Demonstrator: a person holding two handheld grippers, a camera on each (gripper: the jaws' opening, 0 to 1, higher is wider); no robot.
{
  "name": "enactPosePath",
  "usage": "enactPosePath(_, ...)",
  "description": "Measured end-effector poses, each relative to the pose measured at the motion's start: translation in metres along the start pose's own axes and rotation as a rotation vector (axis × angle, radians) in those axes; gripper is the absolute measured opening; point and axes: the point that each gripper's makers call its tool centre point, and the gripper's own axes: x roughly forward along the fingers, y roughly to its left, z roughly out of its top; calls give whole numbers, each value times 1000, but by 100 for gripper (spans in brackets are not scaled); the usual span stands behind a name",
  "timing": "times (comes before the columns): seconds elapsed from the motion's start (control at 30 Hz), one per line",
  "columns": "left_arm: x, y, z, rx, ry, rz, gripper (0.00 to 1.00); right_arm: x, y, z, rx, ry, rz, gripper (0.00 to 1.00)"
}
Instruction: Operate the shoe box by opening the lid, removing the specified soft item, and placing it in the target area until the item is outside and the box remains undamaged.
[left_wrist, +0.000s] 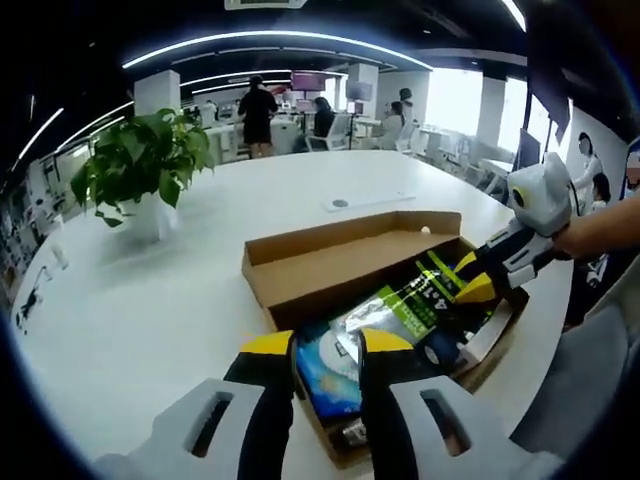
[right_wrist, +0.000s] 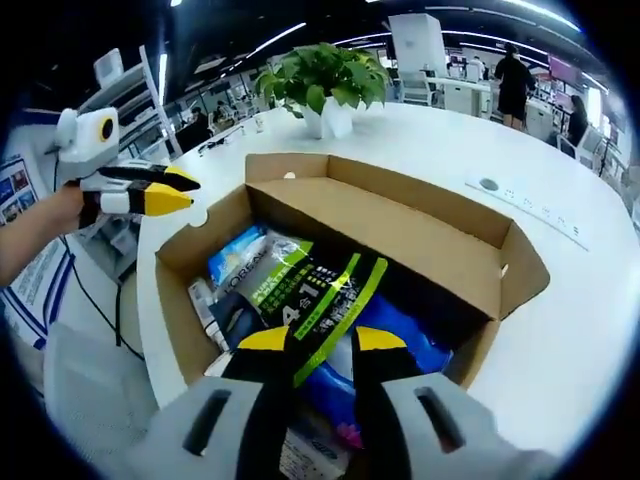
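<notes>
The shoe box (right_wrist: 440, 235) is seen on the white bench (left_wrist: 150, 300), with its lid folded back and the interior exposed. In the right gripper view the contents are seen from above: a black-and-green soft pouch (right_wrist: 315, 295) printed with large white digits lies across the top, with a blue packet (right_wrist: 235, 255) beside it toward the box's near-left corner and further blue packaging beneath. In the left gripper view the same box (left_wrist: 330, 265) is seen from its opposite end, with the pouch (left_wrist: 400, 305) lying across the contents and a blue-and-white packet (left_wrist: 325, 365) in the end nearest the camera.

The left gripper (left_wrist: 327, 345) is held low over the near end of the box, its yellow-tipped jaws spread with the blue-and-white packet visible in the gap; contact with the packet cannot be determined. In the right gripper view it (right_wrist: 165, 192) is seen outside the box's left corner, held by a hand (right_wrist: 55, 215).

The right gripper (right_wrist: 320, 340) is positioned above the pouch with its jaws spread; the green stripe of the pouch runs between them. In the left gripper view it (left_wrist: 480, 275) is seen reaching into the box from the right, jaws parted.

A potted plant (left_wrist: 140, 165) stands on the bench beyond the box, and a flat white strip (left_wrist: 365, 201) lies near the far edge.
</notes>
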Motion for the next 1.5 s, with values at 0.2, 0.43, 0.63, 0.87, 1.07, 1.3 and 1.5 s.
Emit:
enactPosePath(0.2, -1, 1, 0, -3, -8, 0, 22, -4, 10, 6, -19, -18, 1, 17)
enactPosePath(0.43, -2, 0, -1, -4, -8, -5, 22, -1, 17, 9, -23, -28, 23, 14)
enactPosePath(0.63, -3, -1, 0, 0, -11, -9, 22, 4, 19, 6, -24, -10, 34, 14)
enactPosePath(0.87, -7, 0, -1, -5, -11, -10, 22, 9, 21, 8, -8, -10, 53, 15)
enactPosePath(1.07, -10, 1, -6, -13, -7, -9, 22, 13, 28, 12, -3, -17, 76, 15)
enactPosePath(1.3, -12, 2, -7, -14, -7, -8, 22, 18, 29, 14, -2, -11, 84, 14)
enactPosePath(1.5, -11, 3, -7, -18, -9, -8, 22, 17, 31, 14, -22, -5, 79, 15)
